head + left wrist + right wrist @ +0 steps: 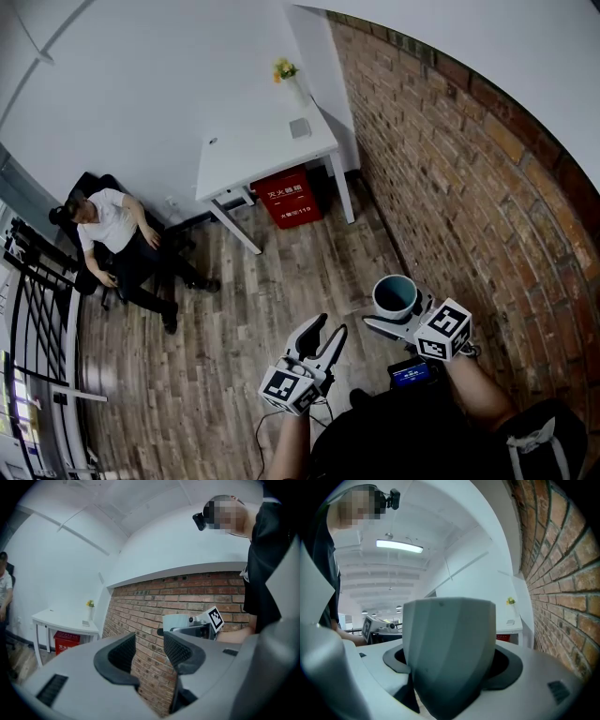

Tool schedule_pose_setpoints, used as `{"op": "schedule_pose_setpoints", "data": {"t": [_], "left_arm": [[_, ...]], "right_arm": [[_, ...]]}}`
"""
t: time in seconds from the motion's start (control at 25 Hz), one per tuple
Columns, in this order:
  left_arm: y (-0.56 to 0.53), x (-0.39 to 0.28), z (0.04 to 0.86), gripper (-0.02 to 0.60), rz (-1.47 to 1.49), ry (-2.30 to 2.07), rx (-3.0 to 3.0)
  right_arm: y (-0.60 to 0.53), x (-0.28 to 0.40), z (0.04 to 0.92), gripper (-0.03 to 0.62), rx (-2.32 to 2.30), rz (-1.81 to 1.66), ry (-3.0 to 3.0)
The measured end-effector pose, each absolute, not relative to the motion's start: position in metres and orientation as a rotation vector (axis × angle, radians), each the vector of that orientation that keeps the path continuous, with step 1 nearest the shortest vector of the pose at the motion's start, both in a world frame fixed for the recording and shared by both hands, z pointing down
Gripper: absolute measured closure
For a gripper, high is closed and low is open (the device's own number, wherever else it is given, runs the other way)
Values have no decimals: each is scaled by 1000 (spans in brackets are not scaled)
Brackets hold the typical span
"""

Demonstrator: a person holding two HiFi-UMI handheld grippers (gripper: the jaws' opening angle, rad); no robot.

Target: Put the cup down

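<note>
Well ahead and to the left of both tools, a person in a white shirt (pixel 108 225) sits in a dark chair. Further ahead stands the white table (pixel 248 155), with a small vase of yellow flowers (pixel 286 73) at its far corner. The left tool (pixel 328 328) points level, its jaws only narrowly parted with nothing between them. Just to its right, the right tool (pixel 392 314) is clamped on the grey faceted cup with a teal inside (pixel 395 292). The cup is upright, mouth up, above the wooden plank floor (pixel 234 309) and near the red brick wall (pixel 450 169). The table lies well ahead and left of the cup, so I'd judge the right hand must carry it there.
</note>
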State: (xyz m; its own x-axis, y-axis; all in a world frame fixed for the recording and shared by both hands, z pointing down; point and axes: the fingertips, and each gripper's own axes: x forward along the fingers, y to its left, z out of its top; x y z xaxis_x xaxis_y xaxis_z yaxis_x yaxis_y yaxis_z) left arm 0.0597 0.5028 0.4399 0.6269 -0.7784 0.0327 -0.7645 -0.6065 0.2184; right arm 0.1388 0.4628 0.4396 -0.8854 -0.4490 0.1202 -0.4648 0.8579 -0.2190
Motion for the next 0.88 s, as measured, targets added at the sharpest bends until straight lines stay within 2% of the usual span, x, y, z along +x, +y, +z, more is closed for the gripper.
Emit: {"op": "schedule_pose_setpoints", "data": {"t": [0.88], "left_arm": [[502,62,444,388,-73,-1251,2644]], "right_arm": [[458,143,443,191,760,379,-2938]]}}
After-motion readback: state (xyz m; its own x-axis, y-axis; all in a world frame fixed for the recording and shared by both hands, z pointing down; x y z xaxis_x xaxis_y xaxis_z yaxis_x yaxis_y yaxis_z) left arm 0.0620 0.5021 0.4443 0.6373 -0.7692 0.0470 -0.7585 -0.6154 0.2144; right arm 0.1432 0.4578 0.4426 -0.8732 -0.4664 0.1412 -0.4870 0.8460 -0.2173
